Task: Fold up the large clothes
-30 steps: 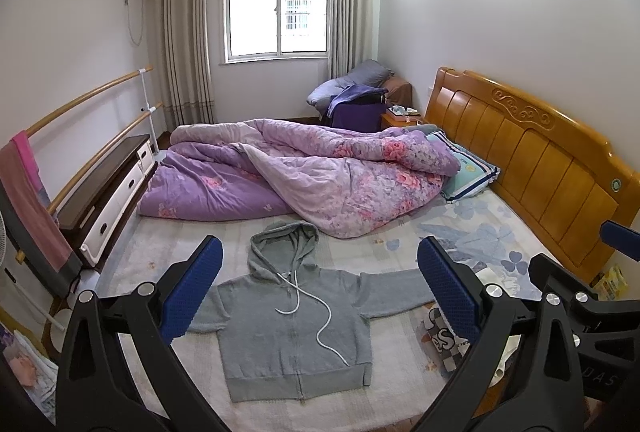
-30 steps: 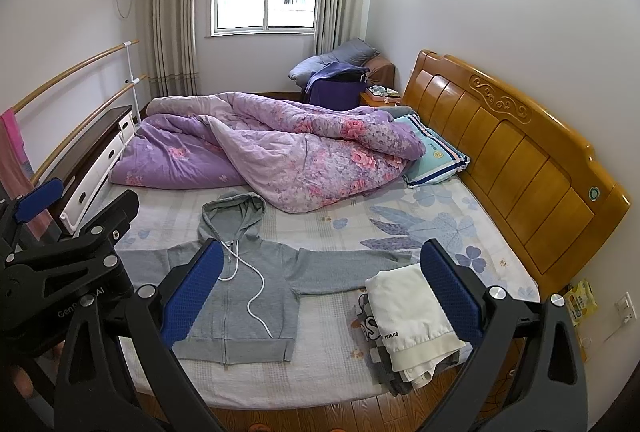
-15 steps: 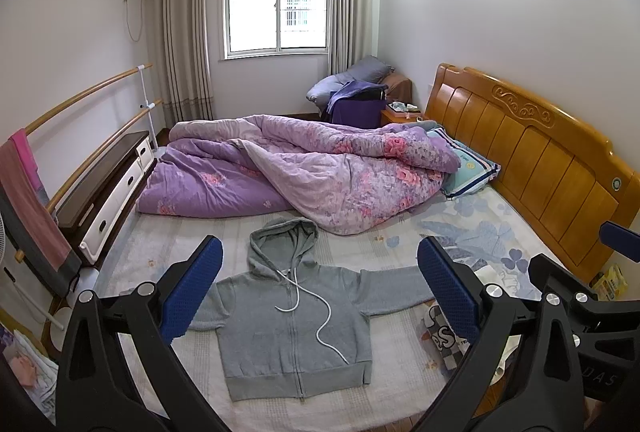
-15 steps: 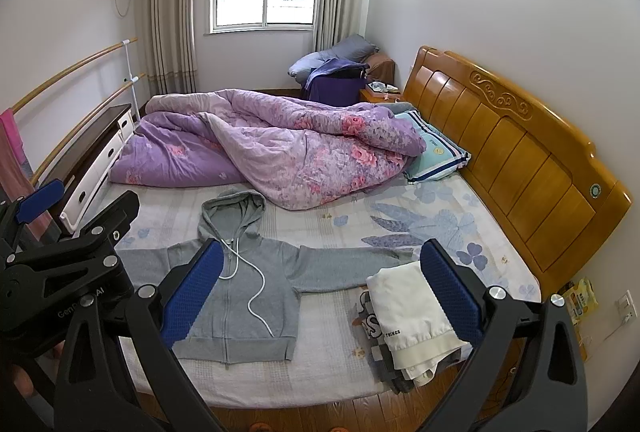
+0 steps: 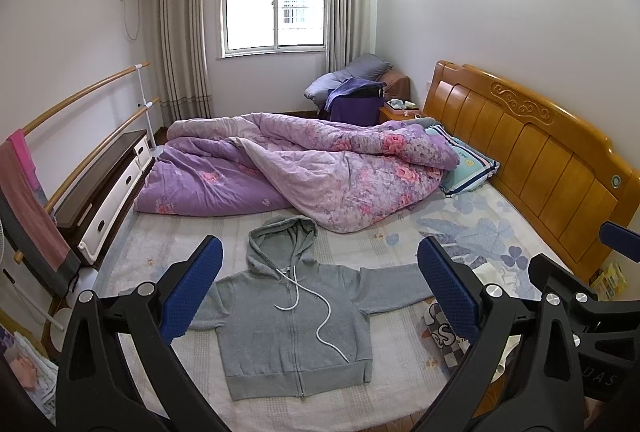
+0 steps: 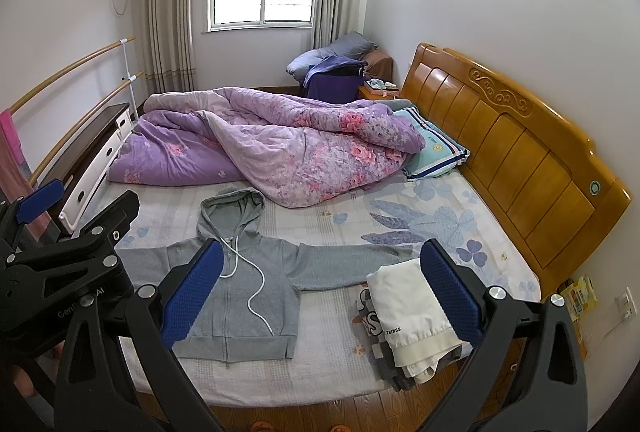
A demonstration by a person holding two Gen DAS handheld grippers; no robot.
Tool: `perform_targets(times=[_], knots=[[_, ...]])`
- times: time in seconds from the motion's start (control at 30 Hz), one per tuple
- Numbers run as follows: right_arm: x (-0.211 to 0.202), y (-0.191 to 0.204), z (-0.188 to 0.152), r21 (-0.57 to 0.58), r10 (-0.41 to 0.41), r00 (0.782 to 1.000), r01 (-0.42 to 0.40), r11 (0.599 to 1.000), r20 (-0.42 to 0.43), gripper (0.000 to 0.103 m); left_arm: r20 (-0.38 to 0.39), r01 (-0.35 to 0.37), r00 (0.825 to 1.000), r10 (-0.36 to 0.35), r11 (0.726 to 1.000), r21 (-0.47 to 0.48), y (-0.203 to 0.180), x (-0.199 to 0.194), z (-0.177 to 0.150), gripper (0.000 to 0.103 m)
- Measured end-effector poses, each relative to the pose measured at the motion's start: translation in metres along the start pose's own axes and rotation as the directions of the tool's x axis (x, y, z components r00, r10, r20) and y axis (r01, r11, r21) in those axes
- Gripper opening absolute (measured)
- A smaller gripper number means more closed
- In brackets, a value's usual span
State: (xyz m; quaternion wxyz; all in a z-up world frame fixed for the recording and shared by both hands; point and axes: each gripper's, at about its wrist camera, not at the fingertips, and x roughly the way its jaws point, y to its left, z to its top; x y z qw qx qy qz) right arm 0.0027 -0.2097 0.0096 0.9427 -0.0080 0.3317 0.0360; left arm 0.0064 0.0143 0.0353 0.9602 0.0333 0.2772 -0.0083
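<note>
Barely anything has shifted. Through the left wrist, my left gripper (image 5: 320,296) hangs spread apart above the grey hoodie (image 5: 292,324), flat on the bed (image 5: 400,384). Through the right wrist, my right gripper (image 6: 320,296) gapes; folded clothes (image 6: 408,316) lie beside the sleeve, quilt (image 6: 280,151) behind.

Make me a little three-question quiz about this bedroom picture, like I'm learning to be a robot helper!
1. True or false: the gray hoodie lies spread flat on the bed sheet.
2. Which is on top of the folded pile? A) white garment B) red towel C) blue jeans
3. Fill in: the left gripper and right gripper are both ____.

Key: 1 true; 2 A; 3 open
</note>
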Motion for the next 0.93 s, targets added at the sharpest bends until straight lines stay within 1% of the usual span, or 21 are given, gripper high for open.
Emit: perform_targets(times=[0.53,0.7,0.87,0.93], knots=[[0.003,0.003,0.002,0.002,-0.004,1.000,0.004,1.000,-0.008,0.095,0.000,0.003,1.000,-0.003,1.000,0.009,0.002,0.004,-0.003,0.098],[0.012,0.005,0.000,0.001,-0.006,1.000,0.006,1.000,-0.026,0.095,-0.022,0.030,0.999,-0.030,1.000,-0.001,0.011,0.017,-0.006,0.098],[0.034,0.010,0.003,-0.029,0.000,0.998,-0.002,1.000,-0.066,0.095,-0.065,0.038,0.997,-0.041,0.999,-0.035,0.022,0.040,-0.008,0.098],[0.048,0.013,0.003,-0.047,0.008,0.996,-0.013,0.999,-0.093,0.095,-0.088,0.030,0.996,-0.035,0.998,-0.054,0.027,0.052,-0.009,0.098]])
